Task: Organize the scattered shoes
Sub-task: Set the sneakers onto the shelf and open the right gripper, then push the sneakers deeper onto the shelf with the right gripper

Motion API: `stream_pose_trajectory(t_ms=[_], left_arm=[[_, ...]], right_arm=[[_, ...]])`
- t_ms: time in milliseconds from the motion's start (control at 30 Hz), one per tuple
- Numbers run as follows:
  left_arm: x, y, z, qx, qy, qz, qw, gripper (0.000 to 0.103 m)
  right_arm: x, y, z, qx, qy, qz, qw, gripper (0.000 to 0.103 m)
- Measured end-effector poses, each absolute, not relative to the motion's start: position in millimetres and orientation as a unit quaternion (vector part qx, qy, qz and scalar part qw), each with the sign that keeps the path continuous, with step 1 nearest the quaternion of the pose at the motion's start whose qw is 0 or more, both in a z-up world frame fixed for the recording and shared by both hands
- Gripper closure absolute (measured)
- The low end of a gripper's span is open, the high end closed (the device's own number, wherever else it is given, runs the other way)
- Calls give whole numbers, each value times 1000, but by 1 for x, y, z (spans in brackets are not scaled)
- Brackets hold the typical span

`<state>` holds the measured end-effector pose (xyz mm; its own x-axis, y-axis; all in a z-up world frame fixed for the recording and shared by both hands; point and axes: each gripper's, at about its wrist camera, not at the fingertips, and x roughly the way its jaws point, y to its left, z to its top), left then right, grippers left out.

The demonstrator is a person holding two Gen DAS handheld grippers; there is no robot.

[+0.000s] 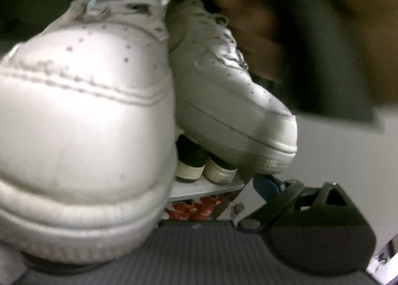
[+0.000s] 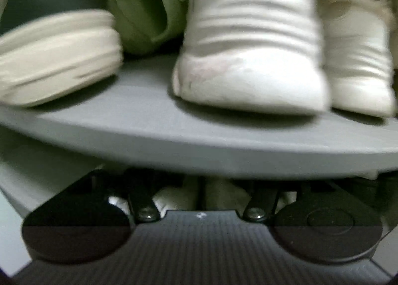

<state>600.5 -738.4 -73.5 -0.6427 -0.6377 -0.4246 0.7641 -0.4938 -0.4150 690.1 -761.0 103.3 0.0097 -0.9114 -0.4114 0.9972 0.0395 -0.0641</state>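
White sneaker fills the left of the left wrist view, toe toward the camera, apparently carried in the left hand-held gripper; one finger shows at lower right, the other is hidden by the sole, so the grip cannot be confirmed. Its mate sits just beside it at centre, above a grey shelf bearing dark shoes. In the right wrist view, the right hand-held gripper stands half open and empty below a shelf edge carrying white trainers. Best practice: lower the sneaker level, parallel to its mate, soles flat.
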Motion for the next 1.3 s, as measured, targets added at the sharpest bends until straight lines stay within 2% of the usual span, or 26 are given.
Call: stream_pose_trajectory(t_ms=[200, 333, 467, 567, 667, 767, 833, 1067, 1300], left_arm=[[598, -736, -82, 110, 261, -858, 429, 4], [609, -731, -92, 110, 270, -855, 429, 1], [619, -722, -102, 122, 270, -854, 427, 1], [621, -703, -106, 146, 235, -859, 430, 1], [623, -684, -110, 159, 209, -869, 420, 0], [624, -670, -116, 172, 201, -873, 410, 0], [630, -676, -109, 179, 210, -873, 403, 0], [641, -678, -78, 166, 167, -881, 409, 0], [665, -653, -59, 154, 137, -850, 485, 0]], right_arm=[[704, -691, 95, 37, 115, -699, 705, 40], [706, -648, 74, 24, 37, -719, 693, 40], [623, -657, 68, 44, -25, -737, 674, 40], [553, -657, 67, 54, -46, -739, 670, 39], [521, -645, 53, 53, -71, -747, 659, 39], [503, -637, 45, 39, -91, -764, 637, 36], [494, -627, 30, 37, -104, -774, 624, 26], [448, -616, -17, 74, -99, -825, 552, 25], [434, -609, -41, 99, -118, -803, 576, 25]])
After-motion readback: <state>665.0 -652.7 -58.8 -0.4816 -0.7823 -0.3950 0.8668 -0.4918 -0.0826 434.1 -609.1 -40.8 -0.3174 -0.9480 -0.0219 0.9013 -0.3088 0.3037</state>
